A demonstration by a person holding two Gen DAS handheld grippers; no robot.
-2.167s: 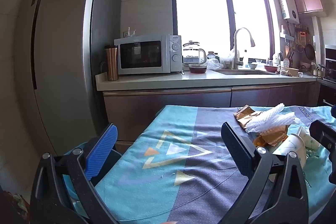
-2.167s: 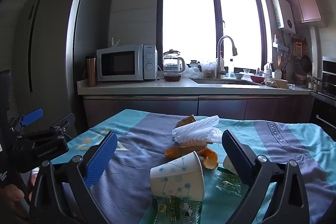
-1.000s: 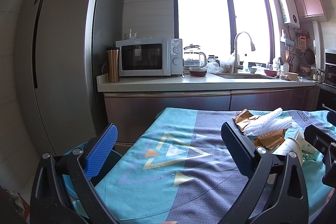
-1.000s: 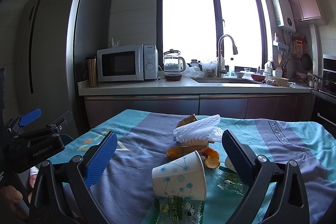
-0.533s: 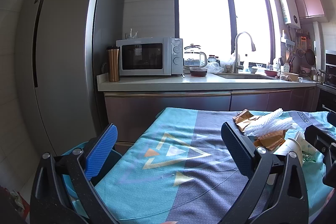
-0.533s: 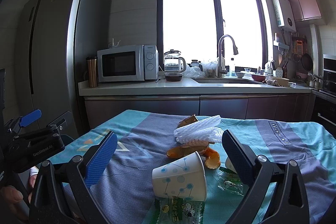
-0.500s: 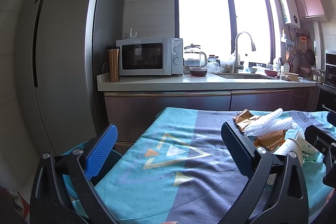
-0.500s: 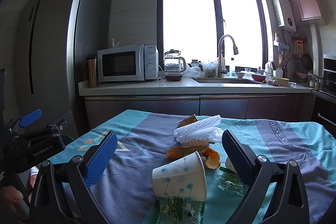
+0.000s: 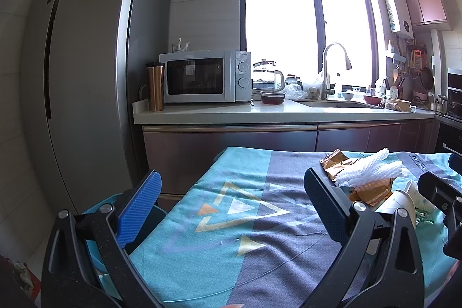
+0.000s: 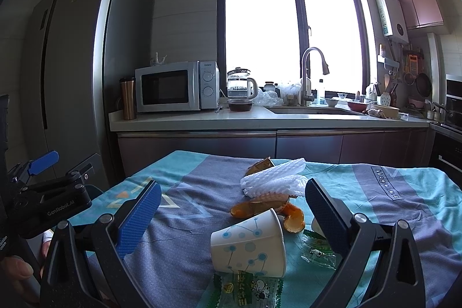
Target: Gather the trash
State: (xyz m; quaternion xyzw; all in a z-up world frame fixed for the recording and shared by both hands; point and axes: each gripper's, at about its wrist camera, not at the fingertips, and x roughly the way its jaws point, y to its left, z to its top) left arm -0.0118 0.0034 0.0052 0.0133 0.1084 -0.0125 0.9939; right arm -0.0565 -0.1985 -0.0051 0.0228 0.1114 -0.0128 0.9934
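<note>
A home kitchen: fridge (image 9: 86, 77), microwave (image 9: 205, 76), sink faucet (image 9: 332, 68) and hanging utensils (image 9: 415, 68) line the counter (image 9: 260, 114).

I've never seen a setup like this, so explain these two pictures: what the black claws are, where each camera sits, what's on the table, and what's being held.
No robot here: a person holds a two-finger claw in each hand, each with a camera looking along its fingers. One picture looks out from the left gripper, the other from the right gripper. Both are open and hold nothing. On the tablecloth lies trash: a tipped paper cup, orange peel, white foam netting and candy wrappers. The cup lies between the right gripper's fingers.
</note>
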